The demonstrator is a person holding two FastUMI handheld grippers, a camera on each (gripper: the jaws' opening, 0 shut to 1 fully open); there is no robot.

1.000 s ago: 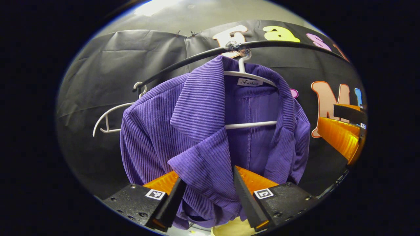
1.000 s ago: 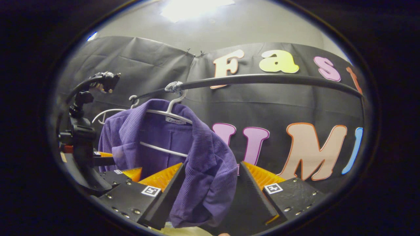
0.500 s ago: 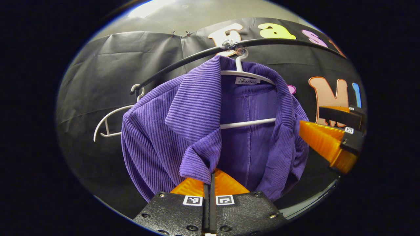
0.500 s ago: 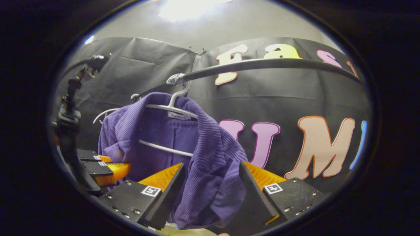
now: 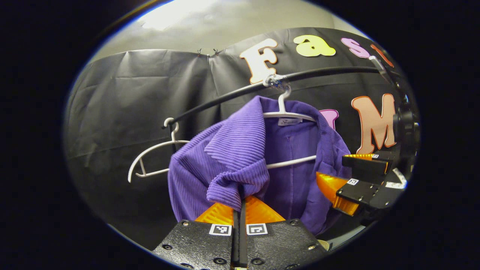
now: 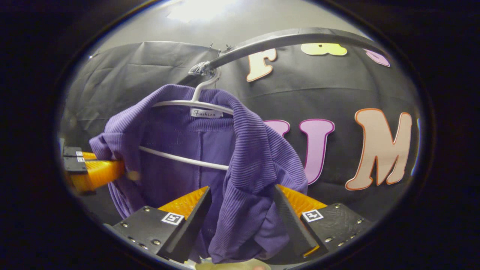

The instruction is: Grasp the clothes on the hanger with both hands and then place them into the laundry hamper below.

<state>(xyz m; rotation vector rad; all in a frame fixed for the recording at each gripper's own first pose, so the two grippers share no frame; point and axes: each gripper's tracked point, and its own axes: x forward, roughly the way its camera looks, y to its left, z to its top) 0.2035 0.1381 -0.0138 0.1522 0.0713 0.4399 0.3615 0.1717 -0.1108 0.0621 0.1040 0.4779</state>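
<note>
- Left gripper (image 5: 240, 204): closed completely on a bunched fold of the purple ribbed corduroy jacket (image 5: 240, 157), at the lapel edge; fingers pressed together with the cloth pinched at their tips.
- Right gripper (image 6: 242, 198): spread wide, one finger on each side of the hanging front panel of the jacket (image 6: 243, 165); cloth between the fingers, not clamped.
- Jacket position: draped on a white plastic hanger (image 5: 288, 114), straight ahead of and above both grippers.
- Hanger hook (image 6: 204, 80): over a black curved metal rail (image 6: 285, 37), directly above the right gripper.
- Second white plastic hanger (image 5: 150, 161), bare: on the same rail (image 5: 225, 99), to the upper left of the left gripper, beside the jacket's shoulder.
- Right gripper as seen from the left gripper view (image 5: 347, 183): at the far right, against the jacket's right edge.
- Left gripper as seen from the right gripper view (image 6: 112, 168): at the far left, tips at the jacket's left fold.
</note>
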